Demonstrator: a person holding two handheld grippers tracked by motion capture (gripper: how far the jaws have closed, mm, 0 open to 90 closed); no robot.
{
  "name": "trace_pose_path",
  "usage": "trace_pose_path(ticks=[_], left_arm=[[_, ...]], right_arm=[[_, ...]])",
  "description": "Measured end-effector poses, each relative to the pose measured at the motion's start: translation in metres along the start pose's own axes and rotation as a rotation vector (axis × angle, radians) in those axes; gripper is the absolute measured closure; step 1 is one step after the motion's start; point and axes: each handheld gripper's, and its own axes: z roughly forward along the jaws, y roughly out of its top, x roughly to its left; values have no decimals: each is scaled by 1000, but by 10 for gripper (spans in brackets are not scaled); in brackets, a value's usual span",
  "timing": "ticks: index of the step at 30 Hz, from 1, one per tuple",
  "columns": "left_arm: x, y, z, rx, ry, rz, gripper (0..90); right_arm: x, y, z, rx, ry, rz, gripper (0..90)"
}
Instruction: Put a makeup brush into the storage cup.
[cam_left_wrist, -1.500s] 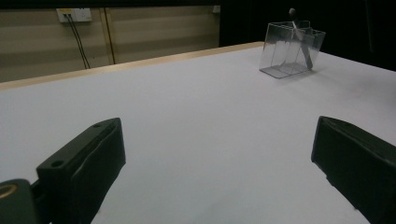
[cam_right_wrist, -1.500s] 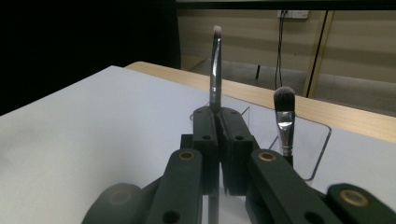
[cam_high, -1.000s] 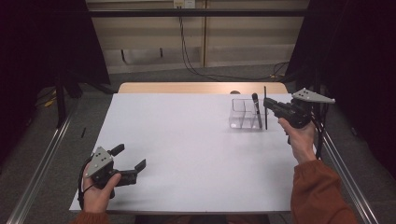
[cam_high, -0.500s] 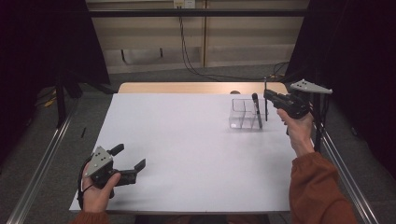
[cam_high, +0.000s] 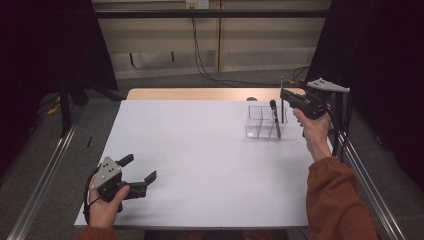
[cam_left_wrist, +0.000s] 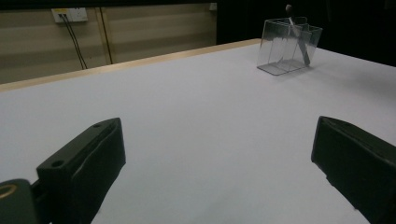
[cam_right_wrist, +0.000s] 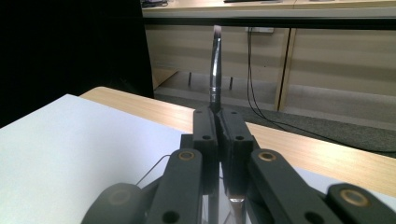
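Standing at about two o'clock on the white table (cam_high: 210, 150), a clear plastic organiser (cam_high: 265, 121) sits near the far right corner, upright on the surface. In the high view its walls show an inner partition dividing it into compartments. One dark-handled brush (cam_high: 274, 118) is inside it, leaning with its rounded tip above the rim; it appears to rest in the right-hand compartment, though the clear walls make that uncertain. The left gripper view shows the same container (cam_left_wrist: 288, 45) at one o'clock, with the leaning brush (cam_left_wrist: 297, 37) poking above its top edge. The other compartments look empty of tools as far as can be told.

Right gripper (cam_high: 284, 94): held above the table's right edge at two o'clock, just right of the organiser and apart from it. Its jaws are together, clamped on a slim brush (cam_right_wrist: 215, 70) that stands upright from between the pads, ferrule just above them and pale tip at twelve o'clock. In the high view this slim brush (cam_high: 282, 86) is a thin dark line rising from the gripper nose, clear of the container.

Left gripper (cam_high: 139, 173): resting in the left hand (cam_high: 102, 207) at seven o'clock, near the table's near left corner, well apart from the organiser. Its jaws stand wide apart with only bare table between them.
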Motion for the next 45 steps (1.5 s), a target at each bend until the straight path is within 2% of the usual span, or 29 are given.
trace_pose_path(ticks=[13,17,27,45], left_arm=[[1,0,0,6,-1,5,29],[1,0,0,5,-1,5,29],[1,-1,1,16,-7,3,29],[2,-1,0,8,0,-1,29]], right_arm=[[-5,1,15,-3,-28,17,863],[-7,-3,20,5,-20,29,863],[-12,-9,26,11,-34,48,863],[-16,-28,33,35,-44,53,863]])
